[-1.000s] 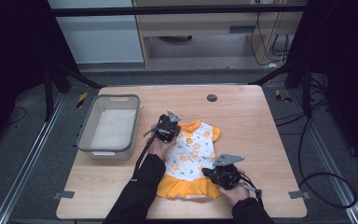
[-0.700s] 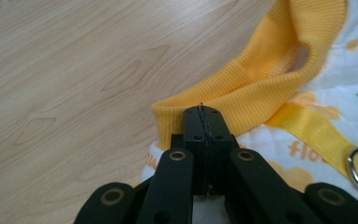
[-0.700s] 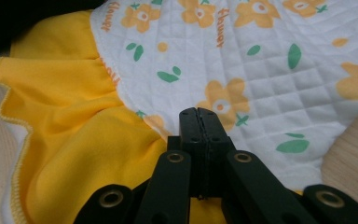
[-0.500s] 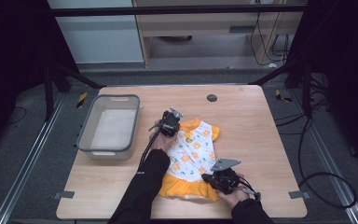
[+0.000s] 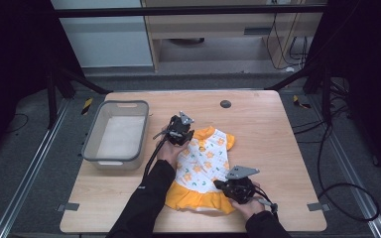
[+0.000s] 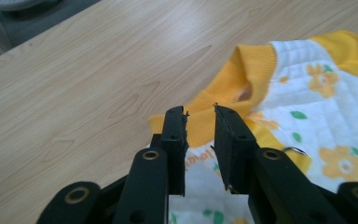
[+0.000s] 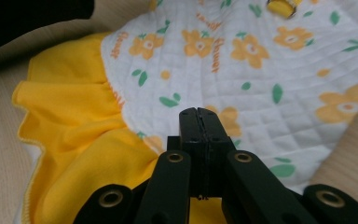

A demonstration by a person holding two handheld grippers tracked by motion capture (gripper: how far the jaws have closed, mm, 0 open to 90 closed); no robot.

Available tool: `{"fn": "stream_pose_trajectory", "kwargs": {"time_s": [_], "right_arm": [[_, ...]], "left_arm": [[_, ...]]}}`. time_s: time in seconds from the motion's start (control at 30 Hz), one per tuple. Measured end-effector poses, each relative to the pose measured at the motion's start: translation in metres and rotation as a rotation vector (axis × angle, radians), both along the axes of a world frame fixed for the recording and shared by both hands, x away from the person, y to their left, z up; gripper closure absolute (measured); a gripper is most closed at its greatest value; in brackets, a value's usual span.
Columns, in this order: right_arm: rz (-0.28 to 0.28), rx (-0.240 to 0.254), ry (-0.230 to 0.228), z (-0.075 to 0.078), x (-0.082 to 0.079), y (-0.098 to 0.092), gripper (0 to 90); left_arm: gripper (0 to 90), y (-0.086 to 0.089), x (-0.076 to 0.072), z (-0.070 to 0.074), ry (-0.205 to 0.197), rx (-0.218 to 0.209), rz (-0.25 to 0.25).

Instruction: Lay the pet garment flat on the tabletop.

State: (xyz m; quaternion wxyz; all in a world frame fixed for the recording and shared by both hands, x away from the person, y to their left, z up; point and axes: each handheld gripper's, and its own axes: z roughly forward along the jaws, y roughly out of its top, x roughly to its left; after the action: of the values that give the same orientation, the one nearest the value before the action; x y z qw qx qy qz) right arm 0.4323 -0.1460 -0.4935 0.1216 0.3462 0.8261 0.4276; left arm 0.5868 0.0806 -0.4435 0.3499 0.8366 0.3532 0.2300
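A small white dress (image 5: 203, 158) with orange flowers, a yellow collar (image 6: 242, 74) and a yellow skirt hem (image 7: 74, 116) lies flat on the wooden table (image 5: 263, 134). My left gripper (image 5: 186, 138) hovers at the collar end. Its jaws (image 6: 200, 109) have just been opening and stand apart, with the collar's ribbed edge showing past the gap and nothing pressed between the pads. My right gripper (image 5: 219, 184) sits at the dress's lower right, by the hem. Its jaws (image 7: 199, 112) are shut tight together above the white quilted cloth (image 7: 242, 56), with no fabric seen between them.
A grey plastic bin (image 5: 92, 141) stands on the table's left part, close to my left hand. A small dark round disc (image 5: 225, 104) sits near the far edge. Bare wood lies to the right of the dress.
The left gripper has shifted slightly at the collar and lifted a little. The right gripper and the dress have kept their places.
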Motion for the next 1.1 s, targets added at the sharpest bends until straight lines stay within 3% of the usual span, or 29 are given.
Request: {"fn": "stream_pose_trajectory", "kwargs": {"time_s": [0.07,0.1,0.3,0.4,0.43,0.57,0.83,0.93,1.03,1.1], "right_arm": [[-0.027,0.02,-0.018,0.004,0.002,-0.005,89.6],[-0.048,0.03,-0.033,0.007,0.004,-0.011,89.0],[-0.117,0.042,-0.05,0.012,0.011,-0.03,84.8],[-0.141,0.043,-0.053,0.013,0.013,-0.036,82.0],[-0.161,0.033,-0.056,0.014,0.013,-0.042,77.4],[-0.191,0.027,-0.059,0.016,0.013,-0.053,70.9],[-0.251,0.03,-0.071,0.016,0.011,-0.078,54.8],[-0.277,0.046,-0.064,0.016,0.01,-0.086,49.3],[-0.3,0.048,-0.068,0.015,0.01,-0.091,44.8],[-0.343,0.048,-0.077,0.013,0.011,-0.098,37.0]], "left_arm": [[69.6,0.008,-0.013,0.005,0.018,-0.038,-0.007],[66.5,0.016,-0.027,0.006,0.023,-0.062,-0.019],[59.9,0.036,-0.071,0.007,0.025,-0.055,-0.077],[55.2,0.042,-0.081,0.008,0.034,-0.072,-0.087],[53.4,0.047,-0.092,0.007,0.042,-0.082,-0.095],[48.8,0.061,-0.115,0.001,0.051,-0.101,-0.107],[40.0,0.101,-0.149,-0.018,0.065,-0.086,-0.054],[37.8,0.115,-0.158,-0.02,0.071,-0.109,-0.023],[37.0,0.123,-0.164,-0.023,0.066,-0.103,-0.003],[37.5,0.133,-0.166,-0.028,0.075,-0.082,0.03]]}}
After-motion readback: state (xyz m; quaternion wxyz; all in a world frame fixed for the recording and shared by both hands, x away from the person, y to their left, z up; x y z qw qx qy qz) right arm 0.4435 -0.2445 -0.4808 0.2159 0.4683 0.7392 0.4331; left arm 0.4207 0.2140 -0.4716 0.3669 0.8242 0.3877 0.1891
